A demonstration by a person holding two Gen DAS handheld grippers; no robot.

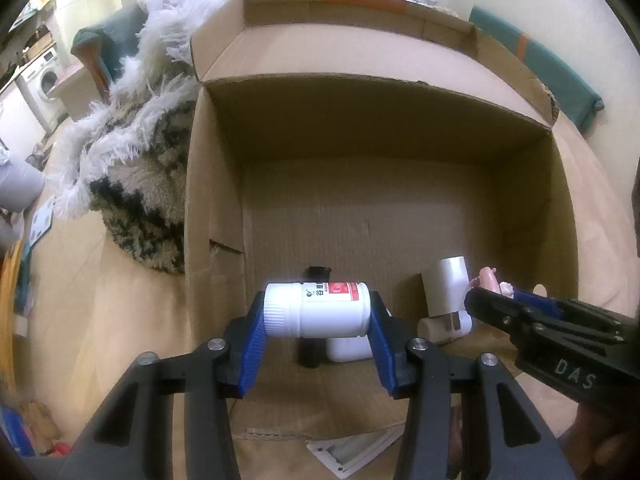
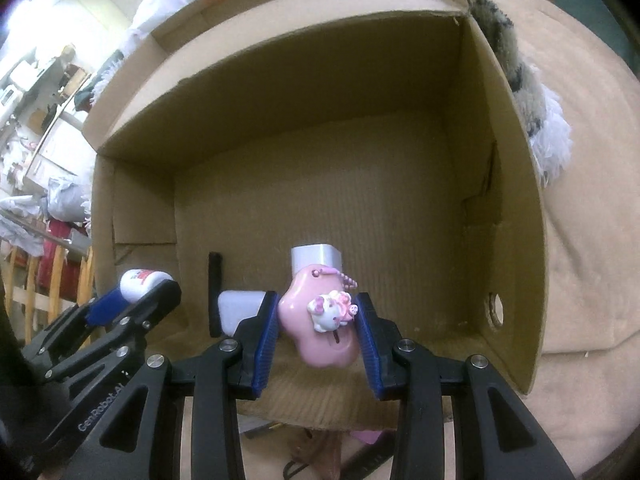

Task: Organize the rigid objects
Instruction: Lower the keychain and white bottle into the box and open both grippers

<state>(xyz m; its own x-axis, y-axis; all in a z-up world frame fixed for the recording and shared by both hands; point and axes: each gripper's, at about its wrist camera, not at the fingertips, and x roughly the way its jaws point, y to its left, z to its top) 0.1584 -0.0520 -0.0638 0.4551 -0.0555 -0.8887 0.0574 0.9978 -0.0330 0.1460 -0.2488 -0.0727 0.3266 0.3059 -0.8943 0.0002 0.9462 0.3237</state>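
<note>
My left gripper [image 1: 317, 312] is shut on a white pill bottle [image 1: 316, 309] with a red label, held sideways over the near edge of an open cardboard box [image 1: 360, 128]. My right gripper [image 2: 318, 332] is shut on a pink flower-shaped toy [image 2: 316, 330] with a small white figure on it, also over the box's near edge. In the left wrist view the right gripper [image 1: 492, 300] enters from the right with the pink toy [image 1: 489, 279]. In the right wrist view the left gripper [image 2: 136, 292] shows at the left with the bottle [image 2: 140, 282].
Inside the box [image 2: 340, 128] lie a white rectangular block [image 1: 448, 286], a white container [image 1: 348, 348] and a black stick-shaped object [image 2: 215, 292]. A shaggy black-and-white rug [image 1: 136, 168] lies left of the box. A flat white packet [image 1: 352, 452] lies in front of the box.
</note>
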